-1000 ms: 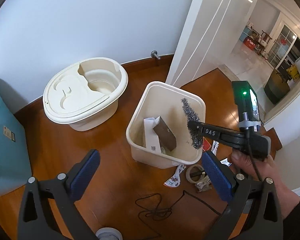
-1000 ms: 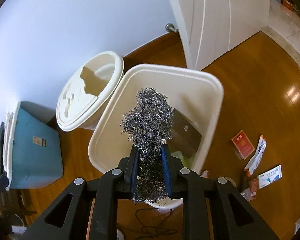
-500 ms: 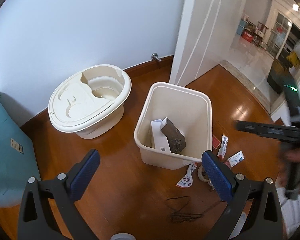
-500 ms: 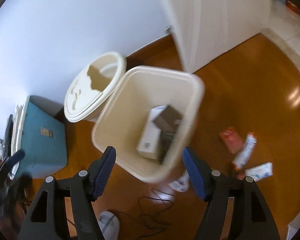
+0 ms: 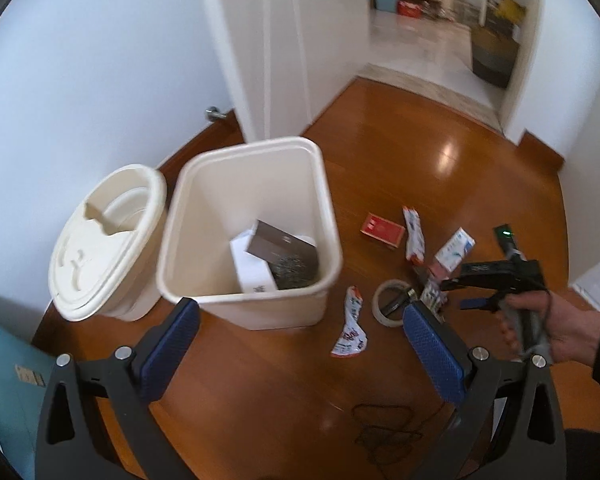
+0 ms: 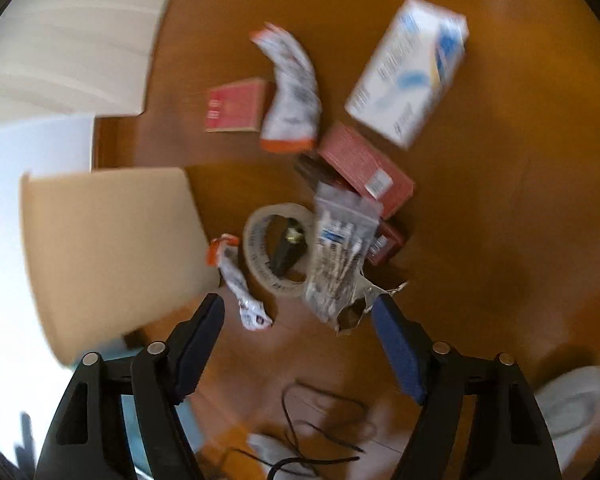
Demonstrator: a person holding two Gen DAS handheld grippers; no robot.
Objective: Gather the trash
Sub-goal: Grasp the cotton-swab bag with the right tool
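The cream trash bin (image 5: 204, 216) stands on the wooden floor and holds a white box, a brown box and the steel wool (image 5: 294, 270). Loose trash lies right of it: a tape roll (image 6: 276, 248), a bag of swabs (image 6: 340, 256), a crumpled wrapper (image 6: 240, 280), red boxes (image 6: 234, 106) and a white and blue box (image 6: 408, 68). My right gripper (image 6: 300, 344) is open and empty just above this pile; it also shows in the left wrist view (image 5: 476, 288). My left gripper (image 5: 300, 348) is open and empty in front of the bin.
The bin's cream lid (image 5: 100, 236) leans against the wall left of the bin. A teal box (image 5: 4, 360) stands at far left. A black cord (image 6: 316, 420) lies on the floor near me. A white door (image 5: 284, 40) and an open doorway are behind.
My right gripper opened over the bin and dropped the steel wool in, then swung right and down over the floor trash. My left gripper turned right.
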